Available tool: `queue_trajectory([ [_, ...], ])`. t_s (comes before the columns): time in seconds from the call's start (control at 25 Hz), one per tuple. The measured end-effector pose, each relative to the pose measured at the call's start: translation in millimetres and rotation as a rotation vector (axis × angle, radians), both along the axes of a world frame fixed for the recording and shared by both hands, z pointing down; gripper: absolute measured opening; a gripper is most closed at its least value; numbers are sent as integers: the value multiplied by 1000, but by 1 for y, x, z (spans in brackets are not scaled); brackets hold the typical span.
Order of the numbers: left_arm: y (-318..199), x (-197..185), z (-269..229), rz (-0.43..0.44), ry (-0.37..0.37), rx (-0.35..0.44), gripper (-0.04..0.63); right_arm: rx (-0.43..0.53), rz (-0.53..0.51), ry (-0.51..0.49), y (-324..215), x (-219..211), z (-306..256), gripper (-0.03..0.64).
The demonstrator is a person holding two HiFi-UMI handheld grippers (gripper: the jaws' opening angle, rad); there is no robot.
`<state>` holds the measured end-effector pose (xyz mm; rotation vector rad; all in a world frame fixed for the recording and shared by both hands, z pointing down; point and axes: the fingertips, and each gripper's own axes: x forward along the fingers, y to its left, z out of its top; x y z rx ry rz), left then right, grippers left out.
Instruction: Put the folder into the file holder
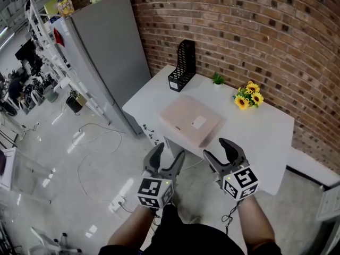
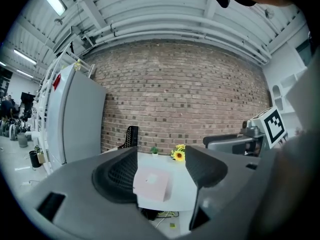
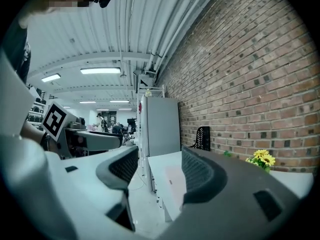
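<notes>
Nearest the person, the left claw (image 1: 169, 156) and the right claw (image 1: 217, 151) are held side by side off the near edge of the white counter (image 1: 265, 137). Both have their jaws spread apart and hold nothing (each gripper view looks through the gap at the counter beyond). Just past them the pink folder (image 1: 190, 121) lies flat on the counter near its front edge, with a small white label on its cover. Farther back, at the far left corner, the black mesh file holder (image 1: 182, 66) stands upright, well apart from the folder. A little green plant (image 1: 217, 79) and a bunch of sunflowers (image 1: 248, 95) sit by the brick wall (image 1: 255, 31).
</notes>
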<state>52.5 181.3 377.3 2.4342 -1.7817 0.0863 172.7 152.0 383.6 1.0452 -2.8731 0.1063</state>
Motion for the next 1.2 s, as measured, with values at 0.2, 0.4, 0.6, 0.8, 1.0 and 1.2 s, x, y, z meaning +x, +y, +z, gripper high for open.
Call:
queue_trajectory([
  [0.2,-35,-19,6,17,4,-8,284,-14,12,10,-33,-19,6,282],
  [0.4,-76,-46,10,35,11,-24,285,-28,29,7,-73,-46,8,287],
  [0.6,-116,-74,14,57,21,-44,285,-48,48,12,-113,-73,11,290],
  [0.8,-155,-103,23,78,33,-63,285,-68,71,21,-153,-100,18,290],
  [1.0,-187,-132,35,96,60,-94,285,-87,92,33,-185,-127,25,290],
  [1.2,-214,-158,45,119,79,-112,285,-110,102,50,-212,-155,32,290],
])
